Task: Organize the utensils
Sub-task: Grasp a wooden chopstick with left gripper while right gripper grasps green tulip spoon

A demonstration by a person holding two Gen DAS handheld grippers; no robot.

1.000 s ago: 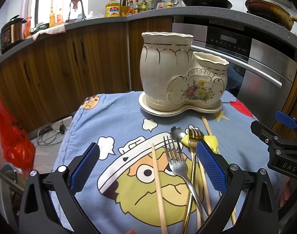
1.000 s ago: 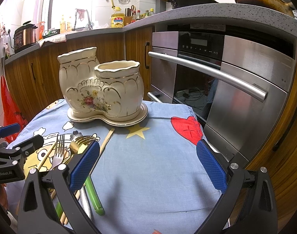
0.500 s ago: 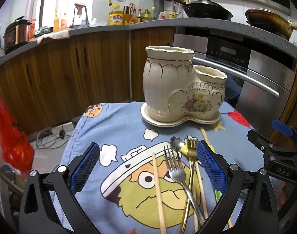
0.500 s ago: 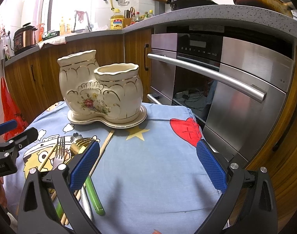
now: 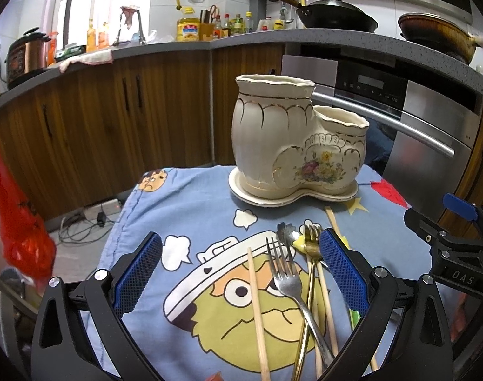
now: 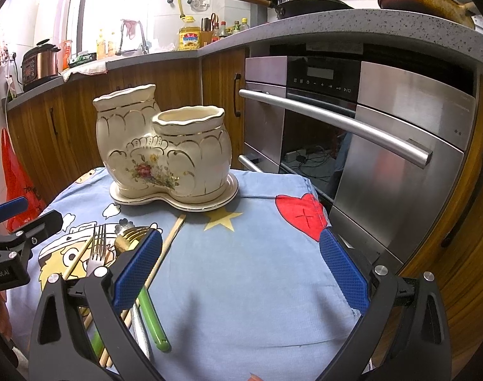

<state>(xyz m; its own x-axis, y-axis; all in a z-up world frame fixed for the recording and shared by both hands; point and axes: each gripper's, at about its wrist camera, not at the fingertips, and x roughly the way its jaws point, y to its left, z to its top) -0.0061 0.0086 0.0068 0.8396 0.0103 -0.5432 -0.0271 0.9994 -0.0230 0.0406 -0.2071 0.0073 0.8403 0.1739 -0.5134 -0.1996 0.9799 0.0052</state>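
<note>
— Two grippers, both yours?

— Yes. My left gripper (image 5: 239, 273) gapes wide over the cloth (image 5: 184, 209), gripping nothing; the steel fork (image 5: 285, 277) and a chopstick (image 5: 257, 311) lie between its pads. My right gripper (image 6: 239, 273) is equally spread, empty, above bare cloth.

— And the holder?

— The holder (image 5: 292, 146) stands upright on its saucer near the cloth's far edge. The gold fork (image 5: 311, 247) lies beside the steel one, nearer me.
</note>
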